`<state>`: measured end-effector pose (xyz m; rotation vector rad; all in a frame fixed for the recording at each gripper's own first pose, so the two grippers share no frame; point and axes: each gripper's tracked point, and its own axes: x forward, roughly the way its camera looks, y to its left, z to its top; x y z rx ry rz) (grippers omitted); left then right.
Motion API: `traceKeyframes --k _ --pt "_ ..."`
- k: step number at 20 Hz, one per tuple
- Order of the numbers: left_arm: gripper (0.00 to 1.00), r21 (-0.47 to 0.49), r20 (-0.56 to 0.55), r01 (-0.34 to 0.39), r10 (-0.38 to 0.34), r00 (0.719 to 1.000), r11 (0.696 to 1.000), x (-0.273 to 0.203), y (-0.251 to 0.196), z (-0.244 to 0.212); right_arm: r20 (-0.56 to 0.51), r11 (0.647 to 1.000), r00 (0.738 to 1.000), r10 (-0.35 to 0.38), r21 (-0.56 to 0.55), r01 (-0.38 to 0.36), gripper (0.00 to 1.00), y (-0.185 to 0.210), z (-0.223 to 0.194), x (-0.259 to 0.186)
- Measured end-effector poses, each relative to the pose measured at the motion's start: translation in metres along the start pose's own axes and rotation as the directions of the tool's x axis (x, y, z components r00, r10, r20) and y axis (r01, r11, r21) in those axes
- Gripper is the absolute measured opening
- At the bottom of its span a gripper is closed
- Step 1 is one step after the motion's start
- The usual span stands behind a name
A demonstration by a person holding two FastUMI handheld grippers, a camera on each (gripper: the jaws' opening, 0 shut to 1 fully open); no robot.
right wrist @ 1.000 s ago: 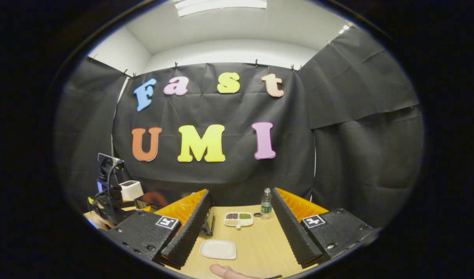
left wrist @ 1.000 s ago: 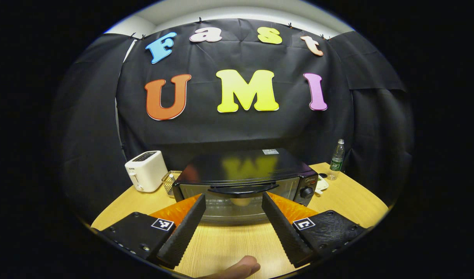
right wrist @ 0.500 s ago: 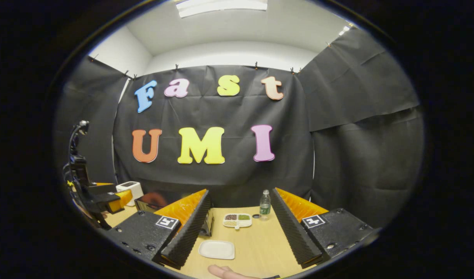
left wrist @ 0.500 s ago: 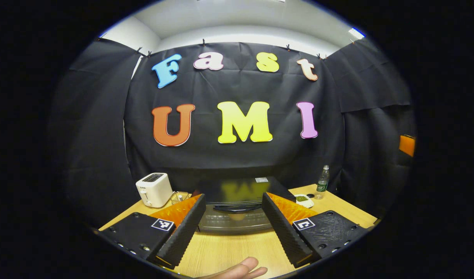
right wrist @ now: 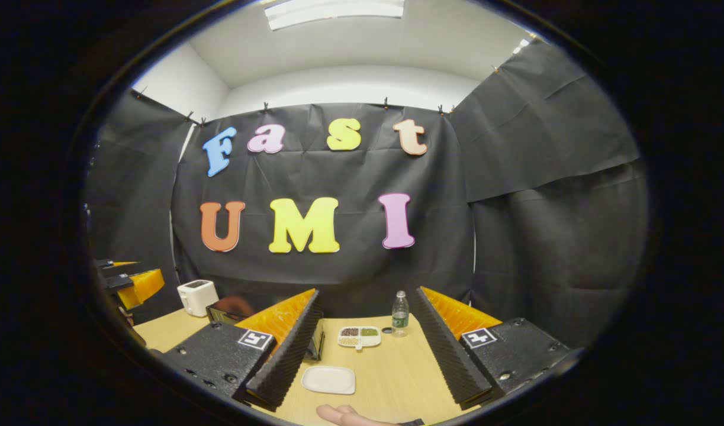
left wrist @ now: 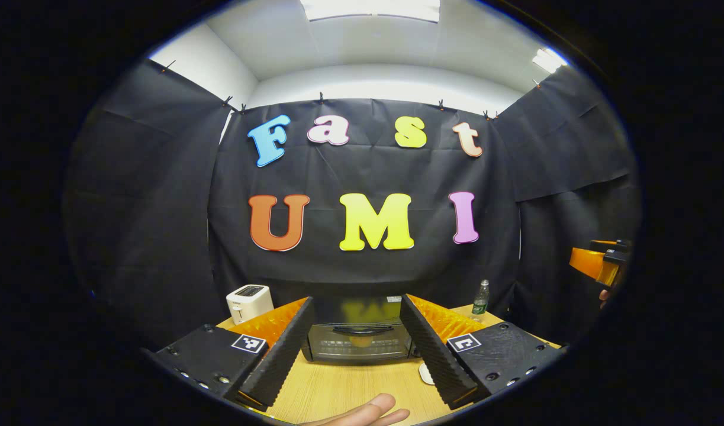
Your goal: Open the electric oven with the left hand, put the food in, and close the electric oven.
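Electric oven (left wrist: 362,342): black body, glossy top with a yellowish reflection, dark glass door.
Toaster (left wrist: 249,302): white, dark slots on top.
Table (left wrist: 350,387): light wood grain.
Bottle (right wrist: 400,313): clear, green label.
Sectioned dish (right wrist: 359,336): white, 3 fillings in dark brown, green and pale tan.
Flat plate (right wrist: 329,380): plain white.
Ceiling (right wrist: 362,53): white-grey, bright light strip.
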<state>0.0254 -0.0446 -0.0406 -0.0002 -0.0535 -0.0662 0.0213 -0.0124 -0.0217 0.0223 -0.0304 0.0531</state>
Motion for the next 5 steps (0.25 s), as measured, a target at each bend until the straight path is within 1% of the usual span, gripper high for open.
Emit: traceKeyframes --k 1,3,5 --pt "0.95 0.005 0.007 -0.006 0.006 1.000 1.000 -0.007 0.001 0.004 0.006 1.000 1.000 -0.002 0.002 0.002 0.94 -0.002 0.003 -0.003" --pt "0.95 0.019 0.009 -0.051 0.051 0.999 0.998 -0.017 0.010 0.005 0.019 1.000 1.000 -0.013 -0.005 0.013 0.94 -0.004 0.008 -0.007" --pt "0.95 0.010 0.006 -0.063 0.063 0.998 0.998 -0.027 0.010 0.006 0.037 1.000 0.999 -0.020 -0.020 0.020 0.94 -0.003 0.012 -0.011"
